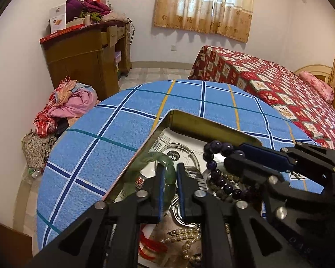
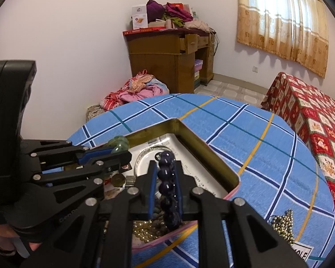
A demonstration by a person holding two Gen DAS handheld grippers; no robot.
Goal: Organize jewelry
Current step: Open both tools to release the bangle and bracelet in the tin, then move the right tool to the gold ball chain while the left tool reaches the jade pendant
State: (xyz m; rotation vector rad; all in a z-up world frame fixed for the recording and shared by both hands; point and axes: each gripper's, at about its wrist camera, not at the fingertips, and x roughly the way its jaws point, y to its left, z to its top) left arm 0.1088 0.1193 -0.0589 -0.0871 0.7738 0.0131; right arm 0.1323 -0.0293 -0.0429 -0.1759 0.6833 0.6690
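Little is sorted: a green bangle (image 1: 167,174) lies between the left tool (image 1: 169,192) pads, purple beads (image 2: 167,185) between the right tool (image 2: 166,192), grip uncertain; at 6 o'clock pearls (image 1: 185,239) remain tangled in the tin (image 1: 212,124)

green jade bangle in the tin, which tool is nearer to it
Left. The left tool has the translucent green jade bangle between its fingers, inside the open metal tin. The right tool sits further along the tin, around the dark purple bead bracelet.
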